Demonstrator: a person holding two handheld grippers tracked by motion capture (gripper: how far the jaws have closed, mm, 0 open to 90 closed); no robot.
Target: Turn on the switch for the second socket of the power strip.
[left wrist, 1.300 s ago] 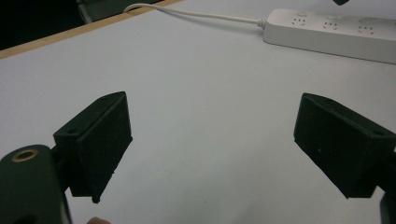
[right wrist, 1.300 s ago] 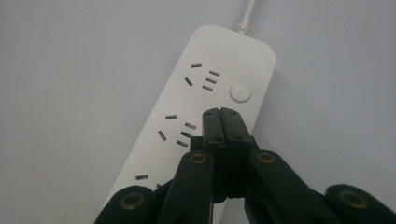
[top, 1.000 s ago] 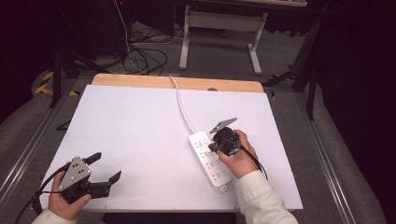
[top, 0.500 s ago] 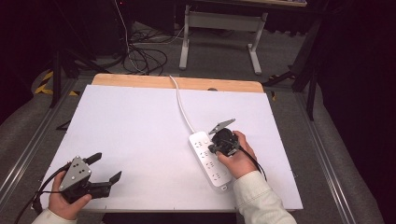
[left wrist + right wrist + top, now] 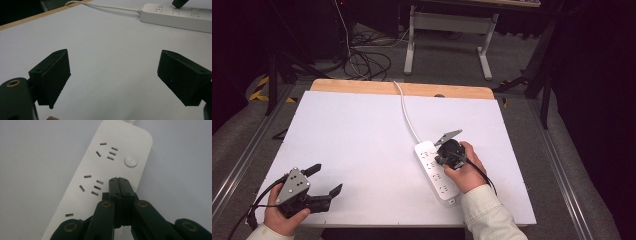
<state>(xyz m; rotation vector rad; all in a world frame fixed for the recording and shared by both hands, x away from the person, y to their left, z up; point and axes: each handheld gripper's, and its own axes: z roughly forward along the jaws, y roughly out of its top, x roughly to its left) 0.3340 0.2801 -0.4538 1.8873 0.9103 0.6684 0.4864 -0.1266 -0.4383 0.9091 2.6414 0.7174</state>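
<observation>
High view: grey floor (image 5: 522, 70) with loose cables (image 5: 362, 60) behind a white-topped table (image 5: 352, 130) edged in wood. White power strip (image 5: 436, 172) lies right of centre, cord (image 5: 407, 112) running to the far edge, round button (image 5: 131, 161) near that end. Right gripper (image 5: 118, 180), jaws closed and empty, hovers over the strip. Left gripper (image 5: 112, 75), jaws wide apart, holds nothing at the near left corner.

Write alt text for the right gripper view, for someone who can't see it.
A closed black claw points down over a white power strip lying on a white table, its tip beside the second socket group. The strip's round button sits just beyond the tip.
</observation>
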